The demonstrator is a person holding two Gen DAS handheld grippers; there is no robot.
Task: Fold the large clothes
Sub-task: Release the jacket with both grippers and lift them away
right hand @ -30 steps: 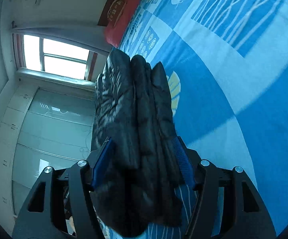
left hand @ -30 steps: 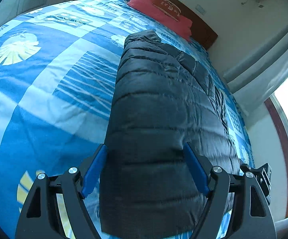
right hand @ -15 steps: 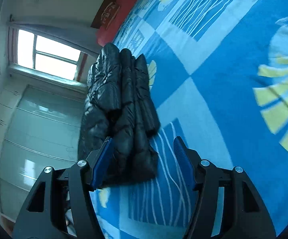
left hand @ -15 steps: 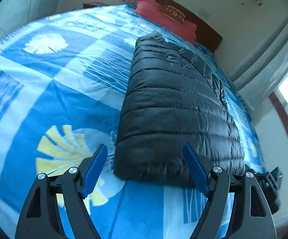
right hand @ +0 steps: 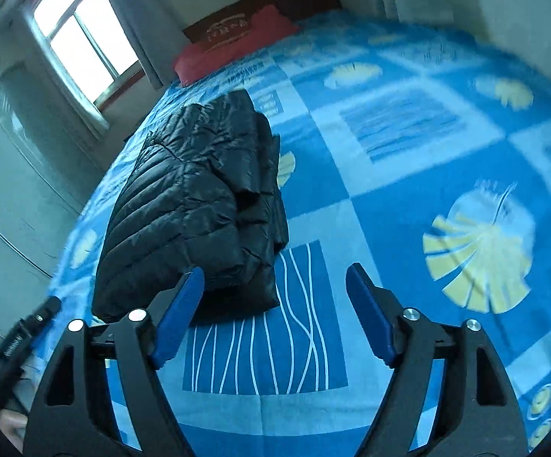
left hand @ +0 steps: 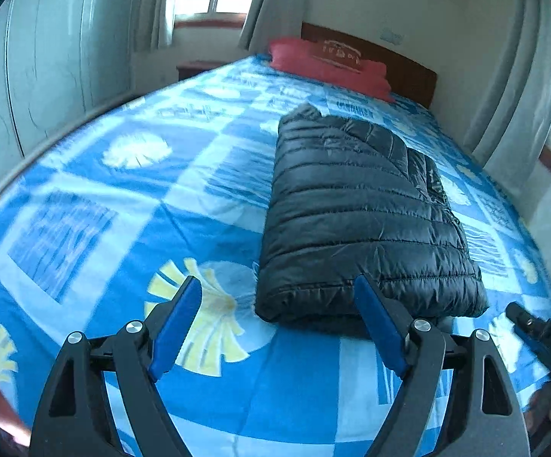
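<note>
We see a bed covered by a bedspread in blue and pale blue squares, printed with yellow-white fan leaves and panels of thin wavy lines. At the head edge of the bed lies a red pillow with pale lettering, set against a dark wooden headboard. Beyond the bed's far corner a bright window shows between grey curtains, pale glossy wardrobe doors run along one long side of the bed, and a low wooden bedside table stands near the head.
</note>
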